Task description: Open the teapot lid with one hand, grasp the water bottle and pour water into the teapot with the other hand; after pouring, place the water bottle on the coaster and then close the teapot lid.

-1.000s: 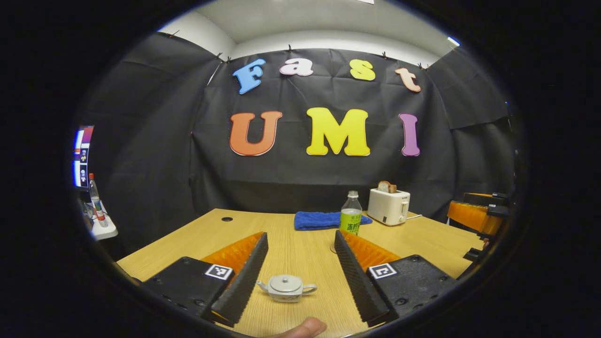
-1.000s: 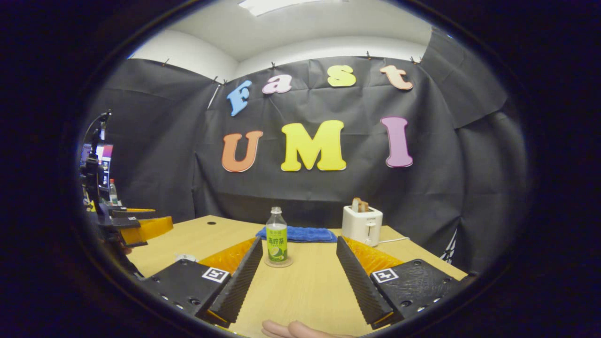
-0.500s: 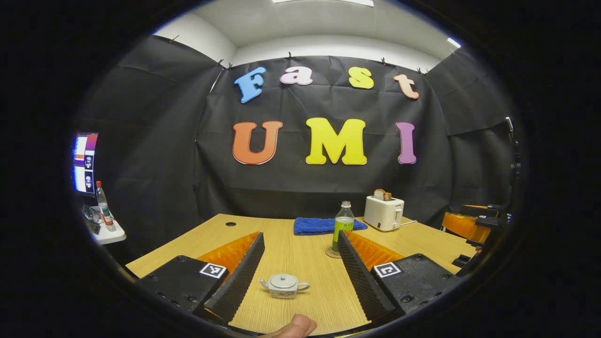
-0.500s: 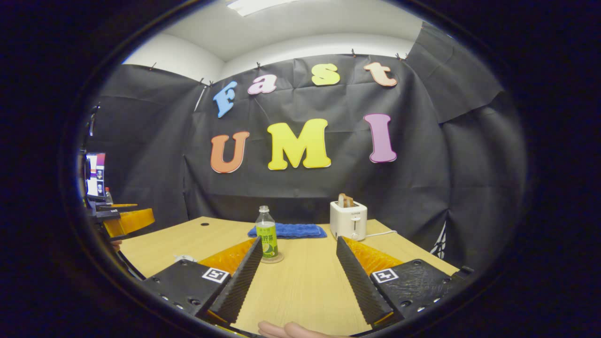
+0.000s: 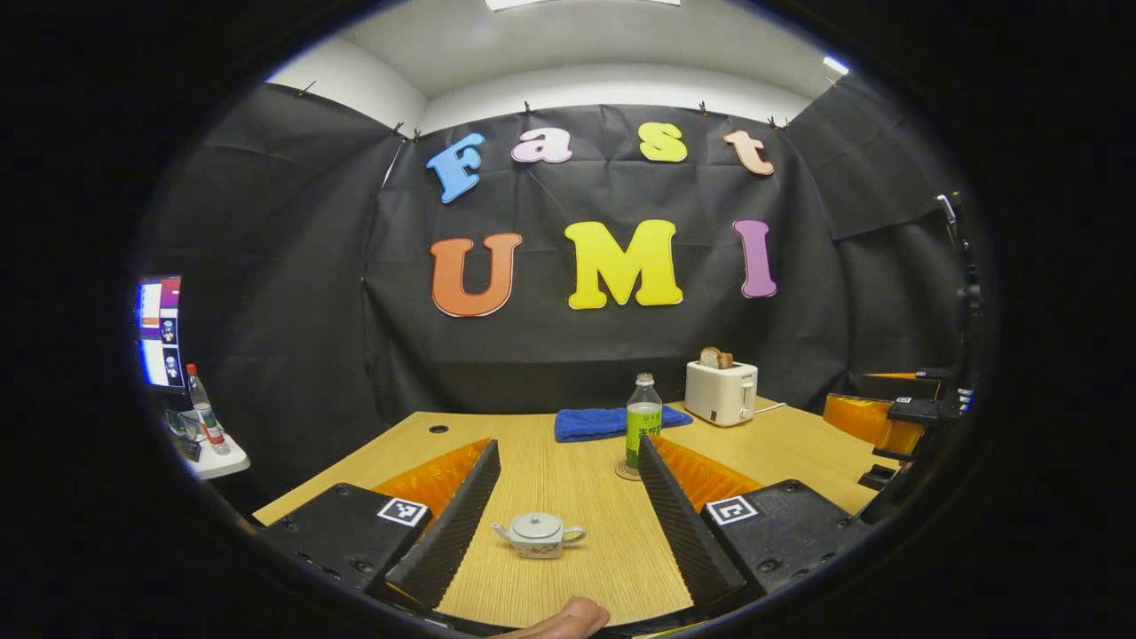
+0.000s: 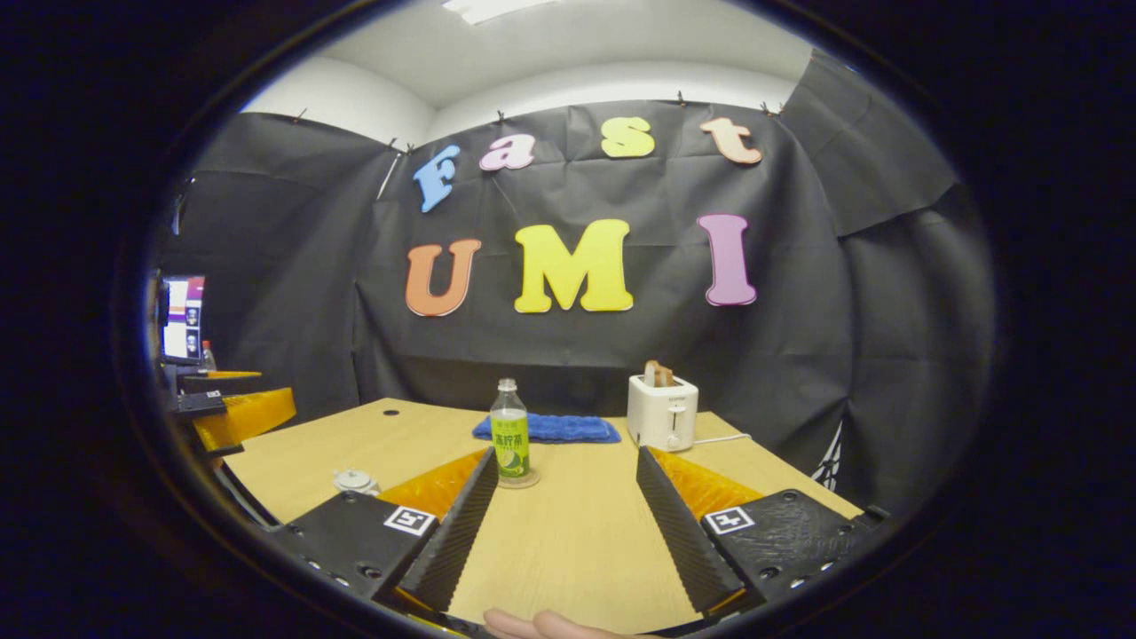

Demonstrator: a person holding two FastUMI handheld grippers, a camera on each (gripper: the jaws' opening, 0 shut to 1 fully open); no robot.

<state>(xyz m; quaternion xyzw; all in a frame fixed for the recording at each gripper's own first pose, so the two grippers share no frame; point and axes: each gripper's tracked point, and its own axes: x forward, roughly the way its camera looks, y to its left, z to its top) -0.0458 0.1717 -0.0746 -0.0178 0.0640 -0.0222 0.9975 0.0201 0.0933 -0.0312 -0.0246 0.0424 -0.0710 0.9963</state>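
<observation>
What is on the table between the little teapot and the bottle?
Nothing. In the left gripper view, only bare wooden table lies between the teapot and the water bottle, which stands on its coaster.

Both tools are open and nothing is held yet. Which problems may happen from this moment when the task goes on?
1. The teapot is small and its lid knob is tiny; the wide-open left tool may push it along the table instead of gripping the lid.
2. The water bottle stands tall and narrow on its coaster; an off-centre approach by the right tool might tip it.
3. The toaster and blue cloth lie close behind, so spilled water could reach them.
</observation>
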